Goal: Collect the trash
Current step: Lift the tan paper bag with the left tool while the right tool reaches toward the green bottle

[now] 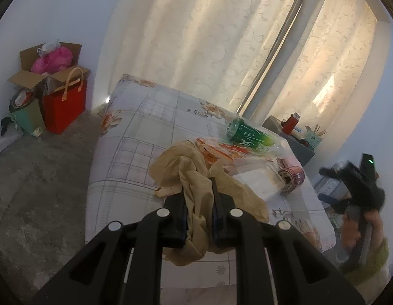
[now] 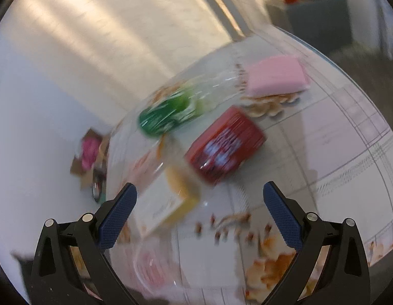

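Observation:
My left gripper (image 1: 197,185) is shut on a crumpled tan bag (image 1: 193,167) that hangs over the near part of the cloth-covered table (image 1: 135,137). Behind the bag lie a green bottle (image 1: 249,133) on its side, a clear plastic tub (image 1: 257,178) and a pink can (image 1: 294,176). The right wrist view is blurred. There my right gripper (image 2: 200,185) stands open above the table (image 2: 336,139), nothing between its fingers. Just beyond it lie a white and yellow carton (image 2: 165,203), a red can (image 2: 225,146), the green bottle (image 2: 168,114) and a pink packet (image 2: 276,76).
On the floor at the left stand a cardboard box (image 1: 51,61) with a pink bag in it and a red carrier bag (image 1: 64,104). Curtains hang behind the table. A grey stand (image 1: 295,142) with a red jar is at its far right. A hand holds the right gripper (image 1: 354,178) at the right edge.

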`<state>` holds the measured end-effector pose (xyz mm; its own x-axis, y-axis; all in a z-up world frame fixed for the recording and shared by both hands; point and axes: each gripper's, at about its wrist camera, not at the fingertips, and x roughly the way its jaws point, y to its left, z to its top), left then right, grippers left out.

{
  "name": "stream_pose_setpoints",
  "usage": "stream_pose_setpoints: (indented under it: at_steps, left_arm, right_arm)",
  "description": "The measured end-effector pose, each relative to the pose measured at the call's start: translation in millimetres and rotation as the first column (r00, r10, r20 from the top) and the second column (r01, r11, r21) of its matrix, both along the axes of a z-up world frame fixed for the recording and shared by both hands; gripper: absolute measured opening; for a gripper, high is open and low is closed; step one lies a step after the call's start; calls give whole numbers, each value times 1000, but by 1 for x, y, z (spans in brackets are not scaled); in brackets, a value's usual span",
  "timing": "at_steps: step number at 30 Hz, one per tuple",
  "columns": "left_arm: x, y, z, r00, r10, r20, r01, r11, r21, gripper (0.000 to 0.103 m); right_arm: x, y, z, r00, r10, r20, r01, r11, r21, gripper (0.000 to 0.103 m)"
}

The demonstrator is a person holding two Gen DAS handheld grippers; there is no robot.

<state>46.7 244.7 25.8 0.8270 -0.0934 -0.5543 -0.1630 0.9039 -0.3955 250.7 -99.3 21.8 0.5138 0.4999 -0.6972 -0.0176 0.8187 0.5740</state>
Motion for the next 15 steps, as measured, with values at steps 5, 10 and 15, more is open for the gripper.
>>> stream_pose_setpoints:
  at_steps: [5,10,15]
  left_arm:
    - [0,2,-3,1000,8,-2,-8,1000,-12,13]
    - [1,9,-7,1000,16,-6,-16,1000,-17,13]
    - [1,16,-10,1000,22,-4,-22,999,-22,13]
  right_arm:
    - [26,-6,-6,992,-108,-61,112,991,69,95]
    - [55,-37,-8,964,-250,-87,258,960,104,95]
    - [90,-67,-17,917,-344,-199,374,918,134,93]
